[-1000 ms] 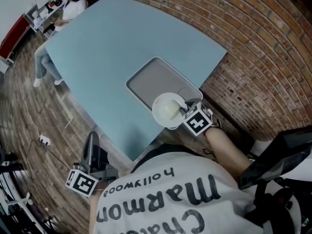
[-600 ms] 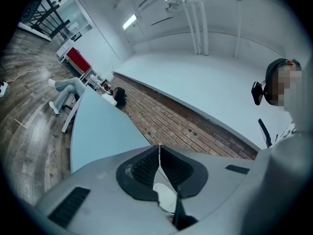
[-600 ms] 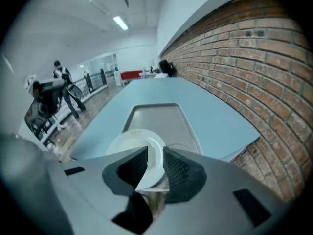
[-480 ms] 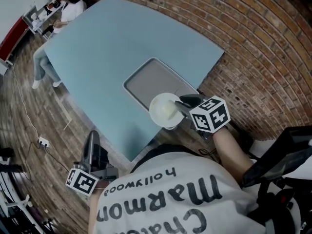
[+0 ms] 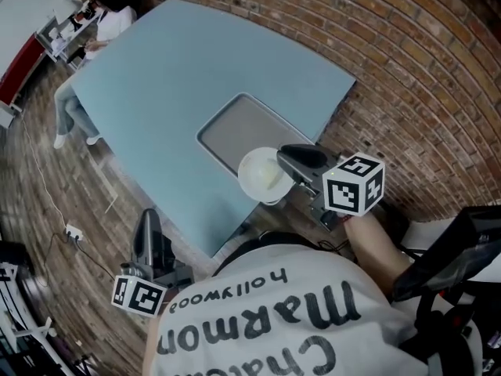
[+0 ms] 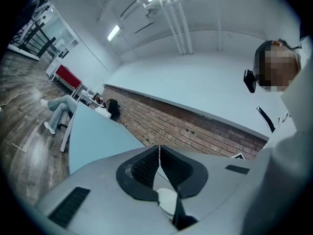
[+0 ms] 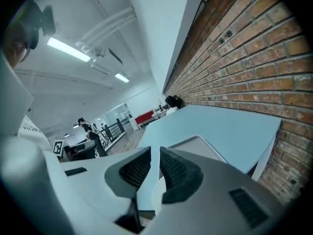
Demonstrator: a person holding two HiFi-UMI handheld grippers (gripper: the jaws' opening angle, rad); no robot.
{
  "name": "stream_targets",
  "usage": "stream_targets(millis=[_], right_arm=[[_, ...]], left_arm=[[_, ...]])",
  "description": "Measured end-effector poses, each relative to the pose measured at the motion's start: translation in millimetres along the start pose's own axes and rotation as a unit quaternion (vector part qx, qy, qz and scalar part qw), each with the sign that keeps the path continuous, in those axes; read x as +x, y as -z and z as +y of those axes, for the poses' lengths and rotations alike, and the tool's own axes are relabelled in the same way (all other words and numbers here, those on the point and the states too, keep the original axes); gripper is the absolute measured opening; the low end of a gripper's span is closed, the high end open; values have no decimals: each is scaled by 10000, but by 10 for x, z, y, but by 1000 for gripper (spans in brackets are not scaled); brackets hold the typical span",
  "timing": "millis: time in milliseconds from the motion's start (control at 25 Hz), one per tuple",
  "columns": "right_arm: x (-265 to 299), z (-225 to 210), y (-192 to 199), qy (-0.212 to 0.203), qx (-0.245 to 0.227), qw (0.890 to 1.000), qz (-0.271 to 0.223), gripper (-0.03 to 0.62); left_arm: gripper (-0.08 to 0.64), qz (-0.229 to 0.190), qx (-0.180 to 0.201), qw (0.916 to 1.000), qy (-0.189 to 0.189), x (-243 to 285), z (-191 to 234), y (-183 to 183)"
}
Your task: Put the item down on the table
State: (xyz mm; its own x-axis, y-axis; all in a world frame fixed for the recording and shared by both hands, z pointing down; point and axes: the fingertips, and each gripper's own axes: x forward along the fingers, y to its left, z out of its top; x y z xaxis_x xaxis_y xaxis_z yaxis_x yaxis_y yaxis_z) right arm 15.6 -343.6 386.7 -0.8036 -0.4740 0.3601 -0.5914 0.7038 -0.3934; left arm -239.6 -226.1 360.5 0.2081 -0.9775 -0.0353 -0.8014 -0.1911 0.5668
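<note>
A white bowl (image 5: pixel 261 175) hangs over the near corner of the grey tray (image 5: pixel 239 128) on the light blue table (image 5: pixel 188 61). My right gripper (image 5: pixel 288 161) is shut on the bowl's rim from the right, its marker cube raised near my body. In the right gripper view the jaws (image 7: pixel 155 173) pinch the white rim (image 7: pixel 154 199), with the tray (image 7: pixel 198 142) ahead. My left gripper (image 5: pixel 147 219) hangs low beside the table's near left edge, off the table. Its jaws (image 6: pixel 159 155) are shut and hold nothing; the bowl (image 6: pixel 167 200) shows below them.
A person (image 5: pixel 113 10) sits at the table's far left end. A brick wall (image 5: pixel 423 69) runs along the table's right side. A cable and power strip (image 5: pixel 73 231) lie on the wooden floor at left. Black equipment (image 5: pixel 454 257) stands at my right.
My right gripper has risen and turned with the bowl, carrying it slightly left; its marker cube is now higher and nearer the camera. The left gripper has barely moved.
</note>
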Motion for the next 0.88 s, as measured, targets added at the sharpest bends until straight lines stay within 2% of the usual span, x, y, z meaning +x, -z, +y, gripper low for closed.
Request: stream_targets(millis=[200, 320, 520, 880], right_arm=[[-99, 9, 75, -3, -18, 9996, -274, 27], [-124, 11, 138, -5, 29, 9997, -253, 20], [-171, 26, 208, 27, 118, 9996, -273, 14], [-281, 38, 235, -24, 232, 9986, -468, 10]], left_arm=[[15, 392, 90, 9987, 320, 19, -103, 78], [15, 548, 147, 9977, 379, 21, -138, 144], [15, 629, 5, 9973, 390, -14, -122, 198], [15, 663, 20, 9971, 382, -44, -76, 186]])
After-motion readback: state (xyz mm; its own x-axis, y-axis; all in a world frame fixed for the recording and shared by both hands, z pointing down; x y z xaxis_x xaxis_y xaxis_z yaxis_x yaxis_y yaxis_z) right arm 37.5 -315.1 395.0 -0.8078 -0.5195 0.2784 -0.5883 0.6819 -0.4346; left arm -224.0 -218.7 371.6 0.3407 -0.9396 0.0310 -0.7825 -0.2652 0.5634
